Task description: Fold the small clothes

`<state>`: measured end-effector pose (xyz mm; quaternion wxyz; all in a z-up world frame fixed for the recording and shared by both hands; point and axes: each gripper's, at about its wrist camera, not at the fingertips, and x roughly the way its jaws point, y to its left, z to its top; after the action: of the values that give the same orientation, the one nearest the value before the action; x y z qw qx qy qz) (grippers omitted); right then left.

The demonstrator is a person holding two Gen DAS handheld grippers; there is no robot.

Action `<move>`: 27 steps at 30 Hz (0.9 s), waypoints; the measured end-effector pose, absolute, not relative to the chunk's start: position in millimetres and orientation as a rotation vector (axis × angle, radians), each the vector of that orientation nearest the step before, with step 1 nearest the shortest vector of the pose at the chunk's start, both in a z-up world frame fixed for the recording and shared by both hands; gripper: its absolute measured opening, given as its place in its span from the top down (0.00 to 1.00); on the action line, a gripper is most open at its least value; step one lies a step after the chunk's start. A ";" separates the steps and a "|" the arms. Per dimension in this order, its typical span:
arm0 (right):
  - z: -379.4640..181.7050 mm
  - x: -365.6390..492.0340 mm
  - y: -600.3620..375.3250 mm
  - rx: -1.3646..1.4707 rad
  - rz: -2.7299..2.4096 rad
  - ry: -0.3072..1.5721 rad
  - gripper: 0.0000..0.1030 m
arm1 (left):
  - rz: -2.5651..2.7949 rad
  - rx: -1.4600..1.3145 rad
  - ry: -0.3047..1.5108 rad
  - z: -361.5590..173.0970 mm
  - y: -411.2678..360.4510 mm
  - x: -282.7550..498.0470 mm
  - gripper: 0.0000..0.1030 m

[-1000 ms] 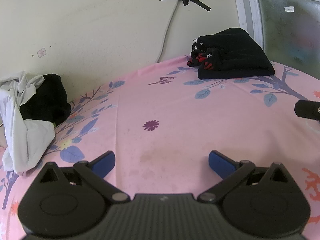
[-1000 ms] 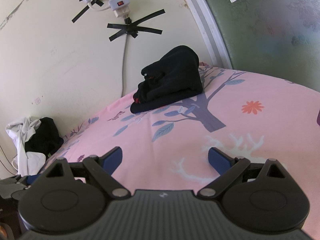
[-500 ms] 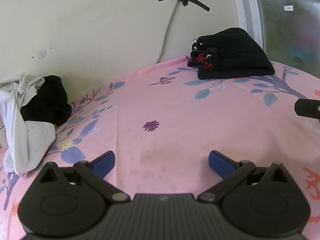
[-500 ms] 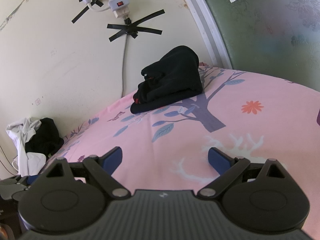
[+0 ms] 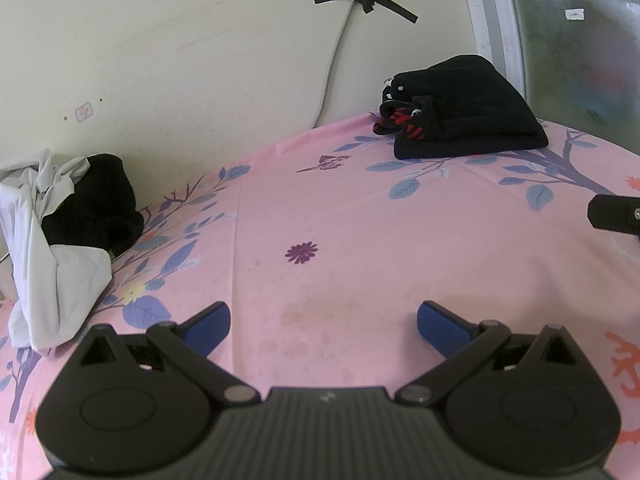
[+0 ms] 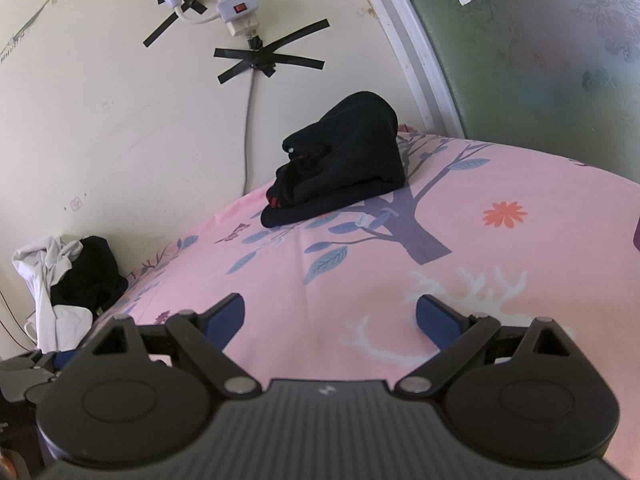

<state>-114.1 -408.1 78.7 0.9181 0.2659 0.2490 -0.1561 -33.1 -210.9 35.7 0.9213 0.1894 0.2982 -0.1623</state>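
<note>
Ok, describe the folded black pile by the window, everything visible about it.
The folded black pile is a stack of dark, soft-looking garments, apparently knit or fleece, folded flat and layered. Red-and-white patterned edges peek out at its left end in the left wrist view. It lies on the pink floral sheet, at the far side close to the wall and the window frame, partly over a printed tree. It looks neat and settled. Neither gripper touches it.
</note>
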 end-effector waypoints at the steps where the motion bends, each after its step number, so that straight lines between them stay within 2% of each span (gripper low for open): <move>1: 79.2 -114.3 -408.4 0.548 -0.321 0.512 0.11 | -0.333 0.390 0.612 35.8 -210.6 -32.9 0.00; 27: 78.9 -114.2 -409.6 0.548 -0.319 0.512 0.11 | -0.333 0.398 0.607 36.0 -211.6 -33.9 0.00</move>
<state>-114.2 -409.6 78.9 0.9180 0.2667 0.2491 -0.1551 -33.9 -211.6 36.0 0.9214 0.1937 0.2953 -0.1621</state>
